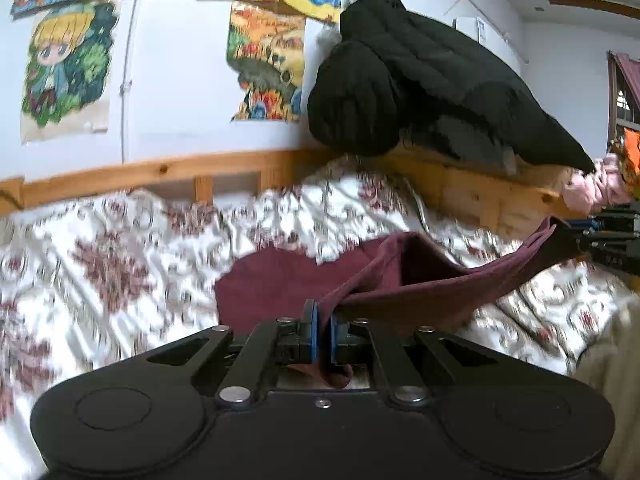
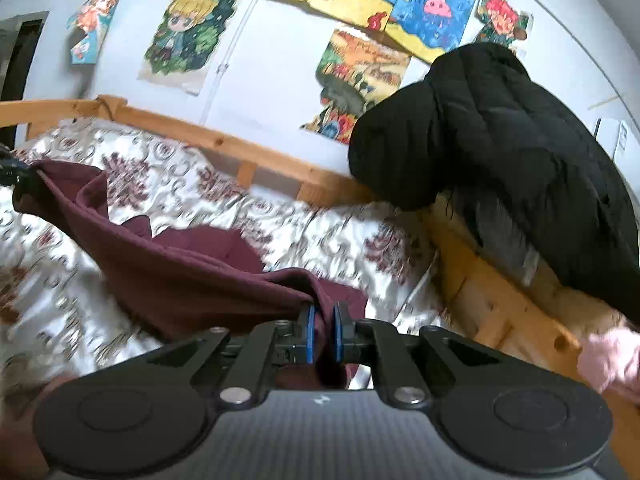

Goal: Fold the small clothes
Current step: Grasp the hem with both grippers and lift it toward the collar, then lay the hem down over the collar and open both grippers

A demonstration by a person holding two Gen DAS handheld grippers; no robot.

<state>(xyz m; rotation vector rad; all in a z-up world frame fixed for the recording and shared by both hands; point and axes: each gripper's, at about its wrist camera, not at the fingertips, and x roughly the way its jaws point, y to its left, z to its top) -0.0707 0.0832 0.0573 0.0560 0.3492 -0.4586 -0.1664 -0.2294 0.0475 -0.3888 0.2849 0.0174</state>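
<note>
Left tool (image 1: 323, 320) clamped on one edge of the maroon garment (image 1: 280, 280), blue pads pressed together with cloth bunched between them and a fold poking out behind. Right tool (image 2: 324, 322) clamped likewise on another edge of the same garment (image 2: 180, 272), cloth pinched between its blue pads. Garment strung between the two tools, upper hem sagging in a shallow curve, lower part draped down onto the bedspread (image 1: 120, 248). From the left wrist view, right tool (image 1: 612, 236) seen at the far right edge with the cloth running to it; from the right wrist view, left tool (image 2: 12, 172) just visible at the far left edge, gripping the cloth's corner. Bedspread white with dark red floral print, rumpled, blurred in both views (image 2: 240, 200). Beyond it, a pine bed rail (image 1: 160, 172) along the wall and a taller pine headboard (image 1: 480, 196) at the right. Black quilted jacket (image 1: 420, 80) heaped over the headboard corner, overhanging the bed behind the garment; same jacket (image 2: 500, 152) large at the right of the right wrist view. Pink padded garment (image 1: 592, 188) lying on the headboard top beside the jacket, near the right tool (image 2: 612, 360). Colourful cartoon drawings (image 1: 64, 68) taped on the white wall above the rail (image 2: 188, 36). Nothing lying between the tools and the bedspread apart from the maroon cloth itself.
</note>
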